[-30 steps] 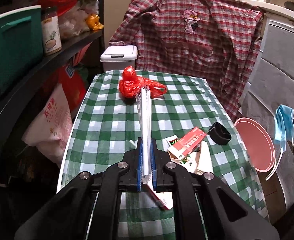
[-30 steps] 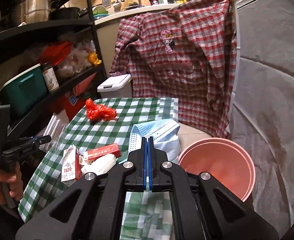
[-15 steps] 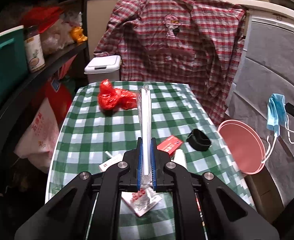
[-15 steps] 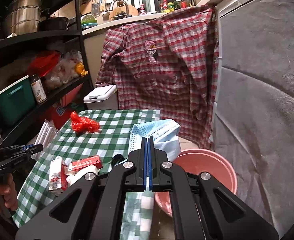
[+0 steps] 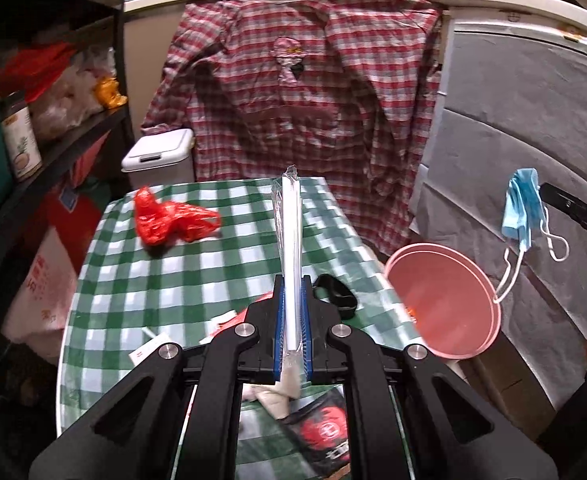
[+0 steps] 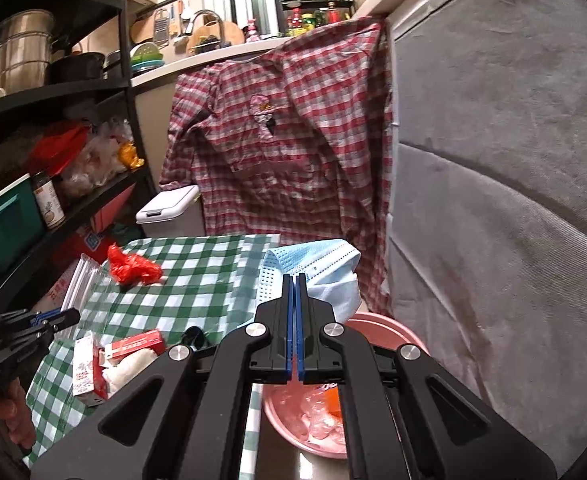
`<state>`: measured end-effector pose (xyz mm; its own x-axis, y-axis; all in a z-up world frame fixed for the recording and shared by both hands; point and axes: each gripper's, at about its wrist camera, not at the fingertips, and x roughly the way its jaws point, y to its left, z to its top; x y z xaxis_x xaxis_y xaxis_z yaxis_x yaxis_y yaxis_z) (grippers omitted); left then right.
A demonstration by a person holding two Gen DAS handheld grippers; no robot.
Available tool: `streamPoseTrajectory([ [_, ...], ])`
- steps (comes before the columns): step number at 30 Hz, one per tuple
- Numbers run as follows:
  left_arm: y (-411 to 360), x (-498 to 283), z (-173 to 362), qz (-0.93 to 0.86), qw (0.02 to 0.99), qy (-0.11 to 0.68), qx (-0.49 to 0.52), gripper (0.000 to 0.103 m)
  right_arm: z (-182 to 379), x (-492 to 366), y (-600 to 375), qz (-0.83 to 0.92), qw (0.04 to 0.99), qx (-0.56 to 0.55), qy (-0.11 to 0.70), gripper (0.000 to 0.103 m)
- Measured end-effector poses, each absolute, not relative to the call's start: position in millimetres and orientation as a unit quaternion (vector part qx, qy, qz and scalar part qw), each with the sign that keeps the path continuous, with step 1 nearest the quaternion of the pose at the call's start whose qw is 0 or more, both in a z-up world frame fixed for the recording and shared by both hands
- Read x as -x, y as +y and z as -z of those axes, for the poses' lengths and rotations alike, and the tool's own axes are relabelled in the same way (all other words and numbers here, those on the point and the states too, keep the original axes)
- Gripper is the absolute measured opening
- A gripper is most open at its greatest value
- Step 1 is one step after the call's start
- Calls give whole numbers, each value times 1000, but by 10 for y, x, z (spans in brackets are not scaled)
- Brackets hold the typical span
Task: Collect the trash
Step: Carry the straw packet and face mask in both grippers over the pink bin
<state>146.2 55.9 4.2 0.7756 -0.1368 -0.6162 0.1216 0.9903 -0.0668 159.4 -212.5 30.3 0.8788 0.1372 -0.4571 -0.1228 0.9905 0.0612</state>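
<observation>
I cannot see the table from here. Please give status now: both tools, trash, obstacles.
Left tool shut on clear plastic packet. Right tool shut on blue mask, above pink basin. Red bag on table. No obstacle seen.

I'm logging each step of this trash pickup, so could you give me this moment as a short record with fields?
left gripper: shut on a clear plastic sleeve of white straws
right gripper: shut on a light blue face mask
bin: pink round plastic basin beside the table, wrappers inside
surface: green-and-white checked tablecloth
left on table: crumpled red plastic bag, red-and-white carton, black band
</observation>
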Motion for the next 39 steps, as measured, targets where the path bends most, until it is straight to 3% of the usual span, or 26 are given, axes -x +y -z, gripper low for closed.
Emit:
streamPoseTrajectory([
  [21, -526, -1740, -5, 158, 930, 331, -9, 7, -284, -1807, -2493, -14, 970, -5, 243, 1],
  [39, -1013, -2015, 82, 184, 921, 344, -8, 7, -221, -1983, -2653, -2, 967, -18, 254, 1],
])
